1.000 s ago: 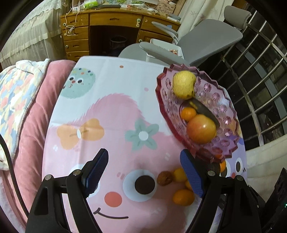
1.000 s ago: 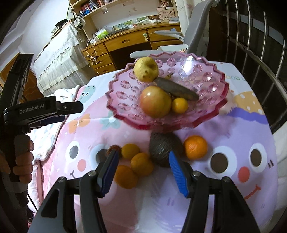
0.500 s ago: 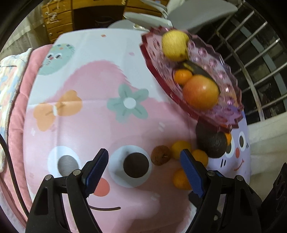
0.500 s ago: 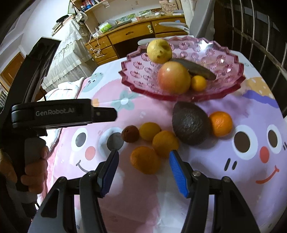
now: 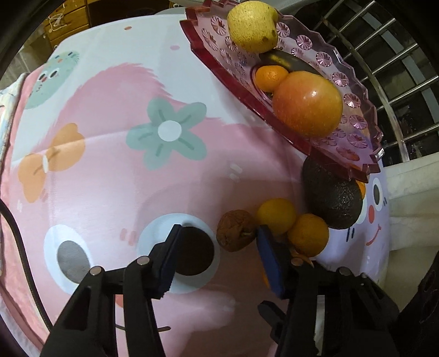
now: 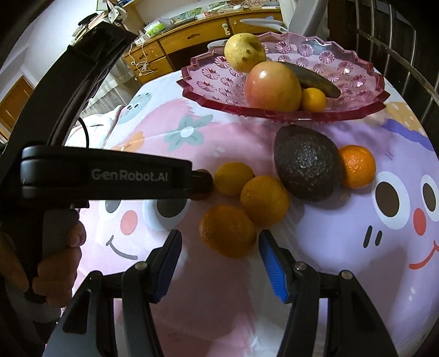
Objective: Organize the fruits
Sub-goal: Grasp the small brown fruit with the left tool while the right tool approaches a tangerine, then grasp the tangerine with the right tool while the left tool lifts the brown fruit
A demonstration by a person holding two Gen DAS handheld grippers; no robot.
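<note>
A pink glass bowl [image 5: 354, 82] [image 6: 343, 71] holds a yellow pear [image 5: 252, 24], an apple [image 5: 307, 104], a small orange [image 5: 270, 77] and a dark long fruit. Loose on the cloth lie a wrinkled brown fruit [image 5: 236, 233], several oranges [image 6: 264, 200] and an avocado [image 6: 307, 164]. My left gripper [image 5: 219, 258] points down over the brown fruit. Its jaws are closing with the fruit between the tips, close by the right pad and clear of the left one. My right gripper [image 6: 219, 261] is open, with the nearest orange [image 6: 227, 230] just ahead of its tips.
The table wears a pink cartoon cloth [image 5: 109, 164]. A person's hand [image 6: 55, 261] grips the left tool's handle at the left of the right wrist view. A wooden desk [image 6: 192, 30] and a chair stand behind; metal bars [image 5: 406, 90] run along the right.
Both grippers have come down closer to the loose fruit. The left jaws have narrowed around the brown fruit. The right tips now sit just behind the nearest orange.
</note>
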